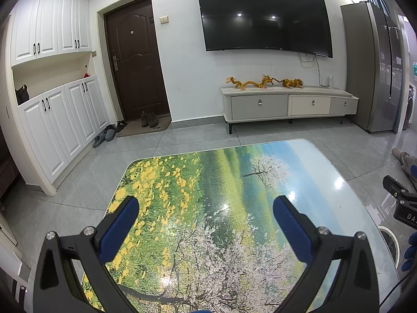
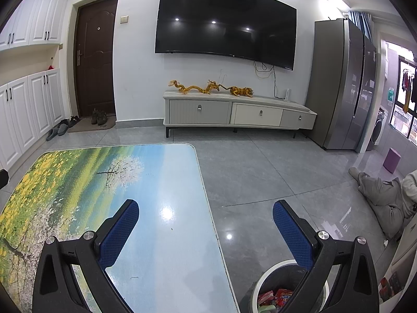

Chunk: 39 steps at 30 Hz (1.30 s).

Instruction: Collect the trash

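Observation:
My left gripper (image 1: 206, 206) is open and empty above the low table (image 1: 234, 161), whose top bears a landscape print. My right gripper (image 2: 206, 210) is open and empty, over the table's right edge (image 2: 206, 195). Below its right finger a round white-rimmed trash bin (image 2: 263, 276) stands on the floor beside the table, with red wrappers and other trash (image 2: 276, 297) inside. The bin's rim also shows at the right of the left wrist view (image 1: 389, 240). I see no loose trash on the table top.
The right gripper's body (image 1: 401, 203) shows at the right edge of the left wrist view. A TV cabinet (image 2: 234, 112) with golden figurines, a fridge (image 2: 341, 86), white cupboards (image 1: 60, 120), a brown door (image 1: 135, 60) and shoes (image 1: 148, 119). A person sits on the floor at right (image 2: 383, 195).

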Motion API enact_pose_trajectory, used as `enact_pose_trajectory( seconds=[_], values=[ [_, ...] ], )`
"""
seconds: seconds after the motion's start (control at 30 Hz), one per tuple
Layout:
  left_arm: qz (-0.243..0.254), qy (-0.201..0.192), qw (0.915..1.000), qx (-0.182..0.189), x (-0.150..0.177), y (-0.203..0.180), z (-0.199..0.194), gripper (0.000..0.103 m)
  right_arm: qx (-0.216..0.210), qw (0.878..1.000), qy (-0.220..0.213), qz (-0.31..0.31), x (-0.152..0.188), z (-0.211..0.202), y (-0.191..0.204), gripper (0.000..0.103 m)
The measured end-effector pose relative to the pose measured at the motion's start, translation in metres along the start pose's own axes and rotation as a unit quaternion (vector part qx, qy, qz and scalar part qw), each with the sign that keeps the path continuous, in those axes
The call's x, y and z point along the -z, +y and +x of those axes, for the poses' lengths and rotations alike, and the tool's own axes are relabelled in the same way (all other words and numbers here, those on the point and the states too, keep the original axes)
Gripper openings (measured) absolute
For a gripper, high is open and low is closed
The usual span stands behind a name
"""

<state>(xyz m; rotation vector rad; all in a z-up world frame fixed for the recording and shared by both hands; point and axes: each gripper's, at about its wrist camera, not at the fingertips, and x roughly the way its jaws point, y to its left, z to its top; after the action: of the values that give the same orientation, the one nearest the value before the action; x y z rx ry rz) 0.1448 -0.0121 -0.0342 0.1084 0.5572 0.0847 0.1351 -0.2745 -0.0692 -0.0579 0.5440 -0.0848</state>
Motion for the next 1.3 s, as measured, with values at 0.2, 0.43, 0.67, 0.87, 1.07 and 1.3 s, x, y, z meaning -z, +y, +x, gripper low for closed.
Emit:
enact_pose_trajectory(
  seconds=[0.2, 0.43, 0.67, 0.87, 1.07, 1.3],
  values=[
    [0.000, 0.000, 1.0000, 0.000, 0.000, 0.000, 0.000, 0.103, 0.000, 1.000, 0.001, 0.001, 0.001, 0.000, 0.000, 0.103],
    [-0.001, 0.000, 1.0000, 0.000, -0.001, 0.001, 0.000, 0.103, 0.000, 1.000, 0.001, 0.001, 0.001, 0.000, -0.001, 0.103],
    [-0.010, -0.002, 0.9999, -0.003, 0.006, 0.008, -0.003, 0.103, 0.001, 1.000, 0.001, 0.001, 0.004, 0.000, -0.001, 0.103],
    [-0.016, -0.007, 0.9998, -0.010, 0.006, 0.011, -0.007, 0.103, 0.001, 1.000, 0.001, 0.001, 0.005, -0.001, -0.001, 0.103],
    [-0.017, -0.011, 0.9997, -0.014, 0.005, 0.012, -0.011, 0.103, 0.001, 1.000, 0.000, 0.002, 0.006, -0.001, 0.000, 0.103],
    [-0.020, -0.016, 0.9996, -0.015, 0.004, 0.015, -0.019, 0.103, 0.001, 1.000, -0.004, 0.001, 0.008, -0.007, 0.002, 0.103]
  ],
)
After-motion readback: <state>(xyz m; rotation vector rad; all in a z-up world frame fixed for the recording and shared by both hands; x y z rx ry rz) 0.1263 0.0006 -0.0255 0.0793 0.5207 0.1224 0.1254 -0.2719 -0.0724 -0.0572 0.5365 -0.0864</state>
